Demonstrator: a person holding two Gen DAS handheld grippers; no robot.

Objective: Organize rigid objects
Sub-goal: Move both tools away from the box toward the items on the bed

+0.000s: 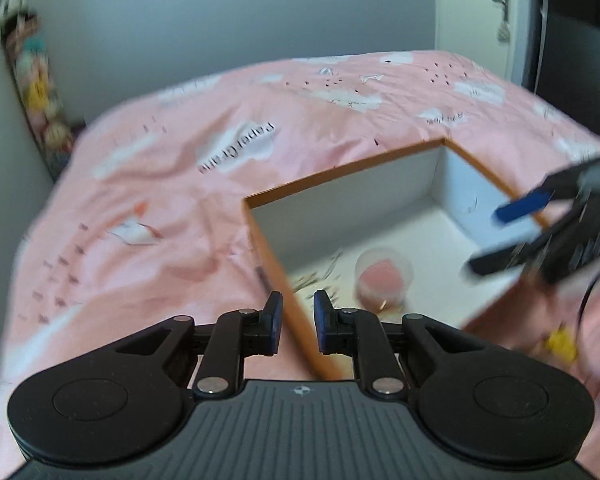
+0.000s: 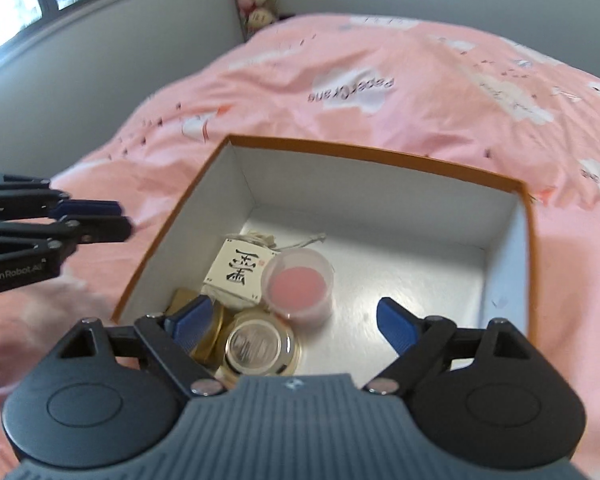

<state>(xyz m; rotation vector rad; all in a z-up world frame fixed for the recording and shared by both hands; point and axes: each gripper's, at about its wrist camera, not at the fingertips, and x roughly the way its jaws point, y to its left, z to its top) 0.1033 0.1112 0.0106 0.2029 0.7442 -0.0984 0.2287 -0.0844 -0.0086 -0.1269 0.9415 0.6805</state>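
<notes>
My right gripper [image 2: 296, 322] hangs over the near end of the open box [image 2: 380, 160], its blue-padded fingers [image 2: 396, 324] spread wide with nothing between them. In the left wrist view the same gripper [image 1: 512, 236] enters from the right edge, blurred, above the box's right wall.

My left gripper [image 1: 296, 322] has its two pads brought near each other with a narrow gap; nothing is pinched. It sits above the box's near-left corner, and the orange rim [image 1: 268, 256] runs up between the pads in that view. From the right wrist camera the left gripper [image 2: 116, 218] shows at the left edge, just outside the box's left wall, over the bedspread.

The box has an orange outside and white inner walls and floor. Its contents are gathered in the near-left part of the floor:
- a translucent cup [image 2: 298, 282] holding something pink, standing upright;
- a small cream packet [image 2: 240, 270] printed with a black character, touching the cup on its left, with a string [image 2: 296, 242] trailing behind it;
- a round gold-rimmed case [image 2: 258, 346] with a clear lid, just in front of the cup;
- a gold-coloured piece [image 2: 204, 332], partly hidden behind my right gripper's left finger.

The box rests on a pink bedspread [image 2: 380, 80] printed with white clouds.
</notes>
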